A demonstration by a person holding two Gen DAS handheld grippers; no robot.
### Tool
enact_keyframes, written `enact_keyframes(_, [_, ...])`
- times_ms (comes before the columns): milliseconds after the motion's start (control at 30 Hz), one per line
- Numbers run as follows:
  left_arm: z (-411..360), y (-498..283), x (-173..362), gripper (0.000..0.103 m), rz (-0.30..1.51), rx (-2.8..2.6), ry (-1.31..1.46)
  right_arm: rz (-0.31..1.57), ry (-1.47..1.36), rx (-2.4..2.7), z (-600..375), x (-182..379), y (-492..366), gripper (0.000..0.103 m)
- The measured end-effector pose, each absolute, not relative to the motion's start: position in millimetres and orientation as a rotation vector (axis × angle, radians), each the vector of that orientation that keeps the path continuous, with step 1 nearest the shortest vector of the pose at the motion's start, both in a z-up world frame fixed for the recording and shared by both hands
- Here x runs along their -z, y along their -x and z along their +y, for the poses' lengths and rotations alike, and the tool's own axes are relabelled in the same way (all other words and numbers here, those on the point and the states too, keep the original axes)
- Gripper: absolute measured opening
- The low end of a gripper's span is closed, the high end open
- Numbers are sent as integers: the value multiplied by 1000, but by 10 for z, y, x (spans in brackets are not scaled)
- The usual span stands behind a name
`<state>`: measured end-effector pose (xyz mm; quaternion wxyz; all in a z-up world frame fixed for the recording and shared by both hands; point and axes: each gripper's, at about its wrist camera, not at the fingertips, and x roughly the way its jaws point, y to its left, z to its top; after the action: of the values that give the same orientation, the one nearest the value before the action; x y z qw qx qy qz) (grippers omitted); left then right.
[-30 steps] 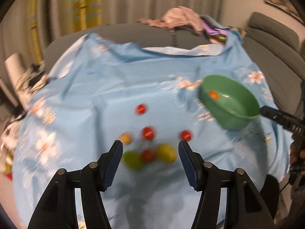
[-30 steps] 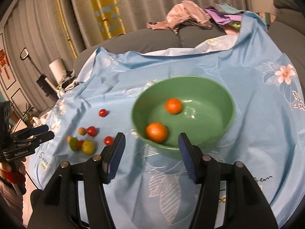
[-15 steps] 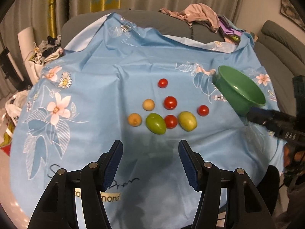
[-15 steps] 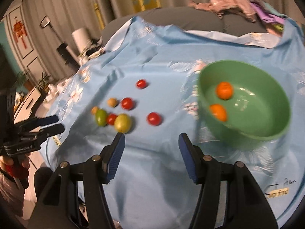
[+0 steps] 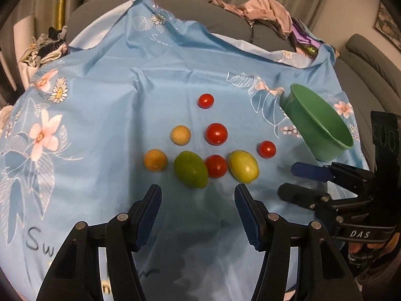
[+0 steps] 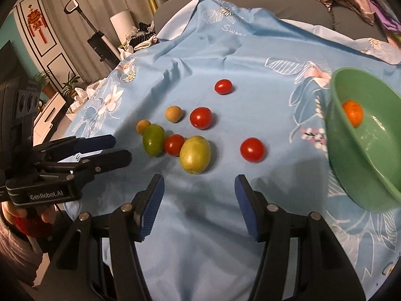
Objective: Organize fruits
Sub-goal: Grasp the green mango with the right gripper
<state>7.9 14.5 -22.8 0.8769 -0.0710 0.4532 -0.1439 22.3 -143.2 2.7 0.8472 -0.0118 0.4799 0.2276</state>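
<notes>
Several small fruits lie on the blue flowered cloth: red tomatoes, a green fruit, a yellow-green fruit and two tan round fruits. A green bowl stands at the right; in the right wrist view the bowl holds an orange fruit. My left gripper is open and empty, just short of the green fruit. My right gripper is open and empty, just short of the yellow-green fruit.
A grey sofa runs behind and to the right of the cloth, with a heap of clothes on it. Clutter and a white roll stand at the left. The right gripper shows at the left view's right edge.
Both grippers swung from the bowl toward the fruit cluster and came closer to it. The fruits now lie just ahead of both open grippers. The bowl shifted to the right edge of both views.
</notes>
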Motion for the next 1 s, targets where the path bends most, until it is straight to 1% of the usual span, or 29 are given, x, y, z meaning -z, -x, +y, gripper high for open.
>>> enact_keyframes(133, [128, -217, 321, 60, 963, 293, 142, 1030, 39, -484, -1364, 54, -347, 58])
enact_keyframes(233, [129, -275, 362, 53, 969, 291, 143, 1041, 67, -489, -1282, 118, -421, 54])
enact_keyframes(300, [138, -309, 397, 53, 977, 288, 145, 1044, 76, -492, -1244, 150, -460, 50])
enact_keyframes(367, [159, -338, 428, 47, 980, 280, 151, 1047, 75, -492, -1221, 175, -504, 47])
enact_keyframes(633, [166, -435, 486, 46, 988, 275, 171, 1060, 118, -491, -1128, 255, -596, 41])
enact_keyframes(700, [151, -454, 504, 43, 991, 270, 163, 1060, 114, -490, -1130, 260, -612, 40])
enact_keyframes(733, [139, -465, 504, 40, 992, 271, 160, 1060, 115, -489, -1126, 264, -619, 39])
enact_keyframes(833, [122, -506, 512, 39, 987, 262, 148, 1067, 125, -493, -1101, 296, -622, 36])
enact_keyframes(1000, [124, -498, 520, 39, 977, 262, 139, 1059, 124, -496, -1102, 302, -619, 36])
